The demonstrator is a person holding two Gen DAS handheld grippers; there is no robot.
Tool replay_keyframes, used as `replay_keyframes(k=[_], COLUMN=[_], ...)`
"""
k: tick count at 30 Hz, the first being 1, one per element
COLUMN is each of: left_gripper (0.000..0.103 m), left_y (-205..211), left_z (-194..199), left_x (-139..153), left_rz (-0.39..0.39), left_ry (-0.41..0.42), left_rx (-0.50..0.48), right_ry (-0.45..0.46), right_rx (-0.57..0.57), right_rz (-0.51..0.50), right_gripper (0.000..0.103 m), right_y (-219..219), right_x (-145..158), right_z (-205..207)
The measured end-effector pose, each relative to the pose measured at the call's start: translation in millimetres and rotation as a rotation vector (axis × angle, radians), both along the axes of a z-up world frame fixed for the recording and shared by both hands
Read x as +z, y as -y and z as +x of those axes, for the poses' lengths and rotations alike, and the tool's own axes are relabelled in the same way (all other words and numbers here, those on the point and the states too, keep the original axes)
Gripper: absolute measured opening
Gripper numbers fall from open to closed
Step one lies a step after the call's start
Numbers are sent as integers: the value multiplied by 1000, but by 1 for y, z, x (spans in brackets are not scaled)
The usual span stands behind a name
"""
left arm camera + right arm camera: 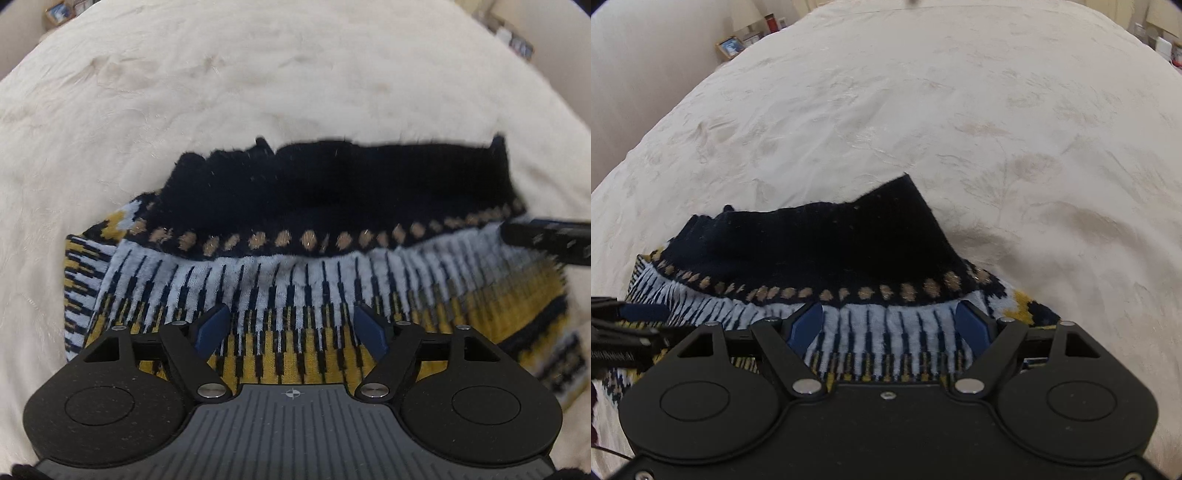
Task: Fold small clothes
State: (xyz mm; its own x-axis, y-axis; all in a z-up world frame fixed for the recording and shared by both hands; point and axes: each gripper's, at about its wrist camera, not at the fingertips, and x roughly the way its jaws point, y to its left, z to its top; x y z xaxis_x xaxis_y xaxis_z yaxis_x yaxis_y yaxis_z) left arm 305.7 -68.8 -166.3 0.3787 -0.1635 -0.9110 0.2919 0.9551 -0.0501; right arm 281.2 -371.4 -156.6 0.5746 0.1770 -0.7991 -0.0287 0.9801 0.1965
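Note:
A small knitted sweater (295,192) lies on the cream bedspread (258,81). It has a navy ribbed band, a row of tan dots, and pale blue, navy and mustard stripes. My left gripper (291,314) hovers open over the striped part, with flat fabric showing between its blue pads (212,326). In the right wrist view the same sweater (820,243) lies below my right gripper (889,310), which is also open over the pale blue stripes. The right gripper's finger (546,240) shows at the sweater's right edge, and the left gripper (628,328) at the left edge of the right wrist view.
The bedspread (960,110) stretches far beyond the sweater on all sides. Past its far left edge stand a lamp (746,14) and a framed picture (729,46). Small boxes (517,40) sit beyond the far right edge.

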Motion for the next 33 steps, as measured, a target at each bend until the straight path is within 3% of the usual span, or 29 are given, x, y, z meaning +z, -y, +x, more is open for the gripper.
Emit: replay_keyframes(k=[5, 16, 24, 33], left_gripper=[91, 92, 92, 96], left_y=[8, 14, 9, 27], left_z=[9, 16, -12, -48], left_x=[-14, -9, 15, -4], left_rz=[68, 74, -20, 84], left_ry=[4, -21, -89, -86], left_rx=[-34, -18, 32, -9], right_ry=[-17, -56, -67, -87], right_rx=[-31, -107, -151, -183], right_rz=[16, 46, 80, 121], right_gripper=[82, 86, 88, 93], right_y=[10, 20, 25, 29], right_x=[-2, -6, -3, -4], right_z=[-10, -48, -81, -115])
